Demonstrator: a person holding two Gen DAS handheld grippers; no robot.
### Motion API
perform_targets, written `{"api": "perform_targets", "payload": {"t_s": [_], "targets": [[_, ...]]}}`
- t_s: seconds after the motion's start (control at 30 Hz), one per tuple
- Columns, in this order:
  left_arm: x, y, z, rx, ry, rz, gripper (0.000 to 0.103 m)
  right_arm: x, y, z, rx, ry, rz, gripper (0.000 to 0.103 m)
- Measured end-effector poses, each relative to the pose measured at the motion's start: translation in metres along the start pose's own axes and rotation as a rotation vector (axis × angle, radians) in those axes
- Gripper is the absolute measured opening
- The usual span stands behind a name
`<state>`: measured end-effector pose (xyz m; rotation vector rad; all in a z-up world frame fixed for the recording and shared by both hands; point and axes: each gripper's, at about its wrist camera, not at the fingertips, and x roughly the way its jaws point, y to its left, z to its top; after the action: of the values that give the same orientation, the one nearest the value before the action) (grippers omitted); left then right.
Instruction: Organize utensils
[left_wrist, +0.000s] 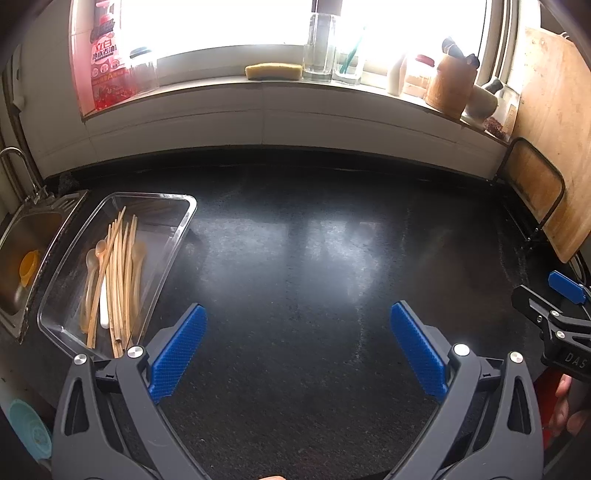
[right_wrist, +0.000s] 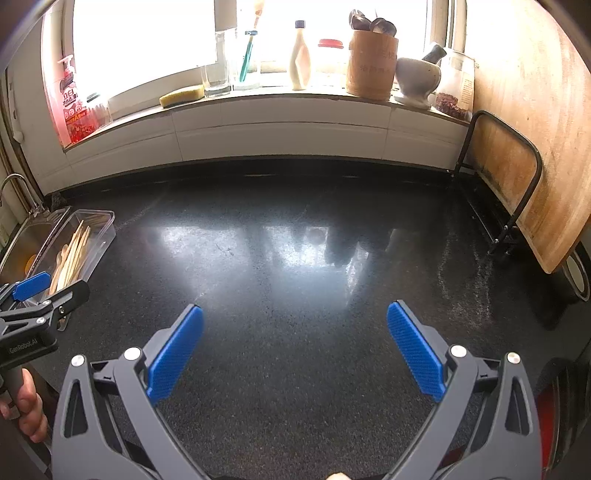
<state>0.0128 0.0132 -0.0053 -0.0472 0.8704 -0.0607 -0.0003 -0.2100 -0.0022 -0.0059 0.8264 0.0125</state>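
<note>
A clear plastic tray (left_wrist: 183, 221) sits on the black counter at the left, next to the sink. It holds several wooden chopsticks (left_wrist: 120, 280), pale spoons (left_wrist: 92, 258) and a white utensil (left_wrist: 104, 306). The tray also shows in the right wrist view (right_wrist: 101, 225). My left gripper (left_wrist: 297, 317) is open and empty over the counter, right of the tray. My right gripper (right_wrist: 294, 317) is open and empty over the middle of the counter. It shows at the right edge of the left wrist view (left_wrist: 539, 295). The left gripper shows at the left edge of the right wrist view (right_wrist: 55, 286).
A steel sink (left_wrist: 26, 236) with an orange item lies left of the tray. The windowsill holds a sponge (left_wrist: 273, 71), glass jars (left_wrist: 320, 48), a wooden utensil holder (right_wrist: 371, 66), a mortar (right_wrist: 417, 79) and a red bottle (left_wrist: 105, 55). A wooden cutting board (right_wrist: 528, 129) leans in a rack at the right.
</note>
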Motion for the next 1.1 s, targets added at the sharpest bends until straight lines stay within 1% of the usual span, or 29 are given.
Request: {"api": "perform_targets", "payload": {"t_s": [0.27, 0.37, 0.57, 0.6, 0.63, 0.7, 0.83, 1.1], "targets": [[-0.001, -0.001, 0.000, 0.000, 0.000, -0.001, 0.097, -0.002, 0.000, -0.001, 0.000, -0.002, 0.000, 0.096], [-0.002, -0.003, 0.000, 0.012, -0.005, 0.002, 0.097, -0.003, -0.001, -0.003, 0.002, -0.004, 0.000, 0.096], [0.000, -0.010, 0.001, 0.037, 0.010, -0.008, 0.097, -0.002, -0.004, -0.005, 0.004, -0.004, -0.007, 0.096], [0.000, -0.011, 0.001, 0.037, 0.010, -0.001, 0.097, -0.002, -0.005, -0.005, 0.004, -0.005, -0.009, 0.096], [-0.001, -0.012, 0.000, 0.035, 0.001, 0.038, 0.097, -0.003, -0.005, -0.005, 0.003, -0.007, -0.012, 0.096], [-0.005, -0.015, 0.000, 0.048, -0.031, 0.070, 0.097, -0.003, -0.006, -0.006, 0.006, -0.008, -0.014, 0.096], [-0.005, -0.018, 0.002, 0.049, -0.027, 0.026, 0.097, -0.001, -0.007, -0.007, 0.009, -0.006, -0.014, 0.096], [-0.006, -0.024, 0.002, 0.063, -0.034, 0.023, 0.097, -0.001, -0.009, -0.006, 0.012, -0.002, -0.015, 0.096]]}}
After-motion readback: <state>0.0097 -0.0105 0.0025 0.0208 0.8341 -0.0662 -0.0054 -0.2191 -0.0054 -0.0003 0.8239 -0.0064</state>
